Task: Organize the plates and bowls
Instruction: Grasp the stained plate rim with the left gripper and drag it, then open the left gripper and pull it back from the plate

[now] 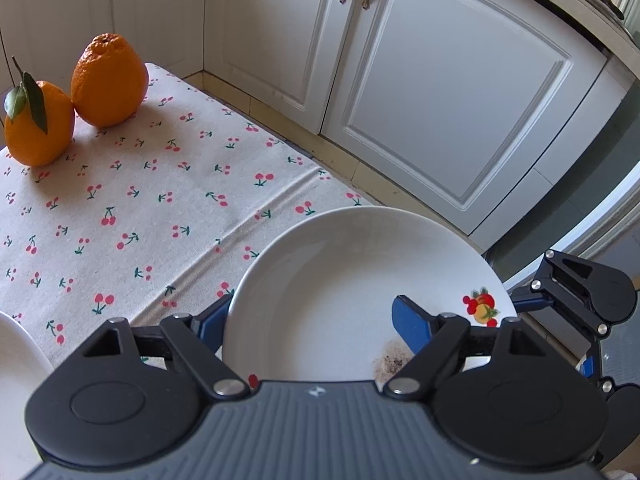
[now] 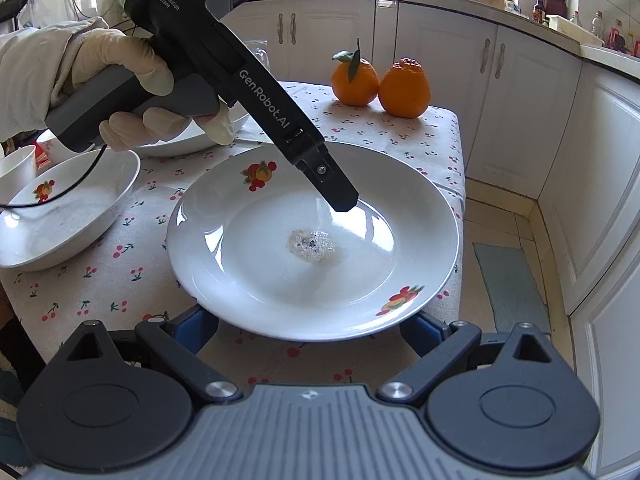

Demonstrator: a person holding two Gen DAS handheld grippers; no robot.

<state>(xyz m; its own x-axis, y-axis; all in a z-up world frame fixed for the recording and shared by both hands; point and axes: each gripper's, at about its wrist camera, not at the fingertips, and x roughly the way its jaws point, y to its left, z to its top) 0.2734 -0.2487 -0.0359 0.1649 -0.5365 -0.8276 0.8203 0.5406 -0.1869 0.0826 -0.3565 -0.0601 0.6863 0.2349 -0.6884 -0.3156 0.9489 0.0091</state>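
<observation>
A white plate with fruit decals (image 2: pixel 312 240) lies on the cherry-print tablecloth (image 2: pixel 120 280), with a patch of crumbs in its middle. My left gripper (image 1: pixel 316 322) is open wide around the plate's (image 1: pixel 360 292) far rim: its left finger is outside and below the rim, its right finger (image 1: pixel 412 328) is over the inside. In the right wrist view the left gripper's (image 2: pixel 340 200) finger reaches down into the plate. My right gripper (image 2: pixel 312 330) is open, its blue fingers (image 2: pixel 196 330) low on either side of the plate's near rim.
A white bowl (image 2: pixel 60 216) with a fruit decal stands left of the plate, another dish (image 2: pixel 192 136) behind it, cups (image 2: pixel 16 168) at far left. Two oranges (image 2: pixel 380 80) stand at the table's far corner. White cabinets (image 2: pixel 520 120) and floor lie beyond the table's right edge.
</observation>
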